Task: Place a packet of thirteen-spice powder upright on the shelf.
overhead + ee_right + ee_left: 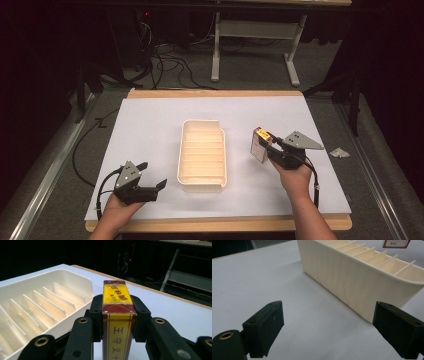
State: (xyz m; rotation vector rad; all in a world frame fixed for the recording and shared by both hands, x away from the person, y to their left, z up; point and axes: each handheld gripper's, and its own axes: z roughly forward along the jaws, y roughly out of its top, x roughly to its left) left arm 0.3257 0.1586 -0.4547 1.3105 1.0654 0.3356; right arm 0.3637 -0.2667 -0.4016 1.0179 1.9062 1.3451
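Dark curtains and a tangle of floor cables ring your counter [150,115], which is covered by a pale sheet with a wooden edge showing at front and back. At its middle sits a cream tray [202,186], long axis running away from you, crossed inside by thin dividers that cut it into narrow slots. Your right gripper [267,144] is just to the right of that tray, its jaws clenched on a small box [259,145], maroon with a yellow panel and printed characters. In the high view the box stands roughly upright, held clear above the sheet, near the tray's right wall but apart from it, one pale broad face turned toward the tray. In the right gripper view the box [117,315] has its long axis running up between the two black jaws, one pad on each narrow side, and its yellow-labelled end is uppermost, tipped away from the camera toward the far edge of the counter. Your left gripper [152,175] rests low at the near left of the tray, pointing toward it; its jaws are released and spread wide, with nothing between them except bare sheet, and the tray's [352,282] near corner lies just ahead of them
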